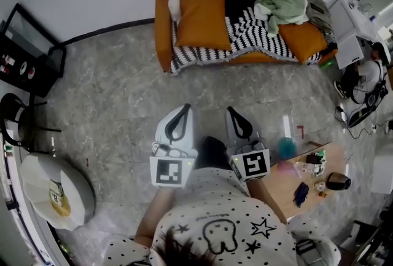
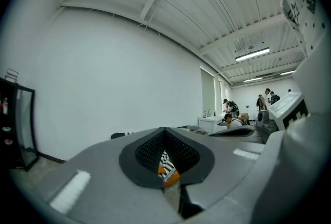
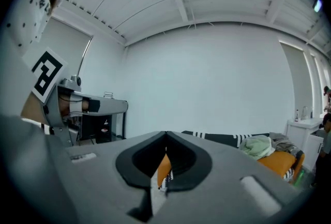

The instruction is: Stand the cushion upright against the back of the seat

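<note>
One orange sofa [image 1: 161, 31] on grey floor [image 1: 123, 96]

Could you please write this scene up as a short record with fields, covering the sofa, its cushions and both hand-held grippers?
Sofa: orange, against the wall, draped with a striped blanket
Cushion: orange, at the sofa's left end in the head view, seemingly lying flat
Second cushion: orange, at the other end, beside a green cloth
Left hand-held gripper: shut, empty, well short of the sofa
Right hand-held gripper: shut, empty, beside the left one
Task state: cushion not yet touched
</note>
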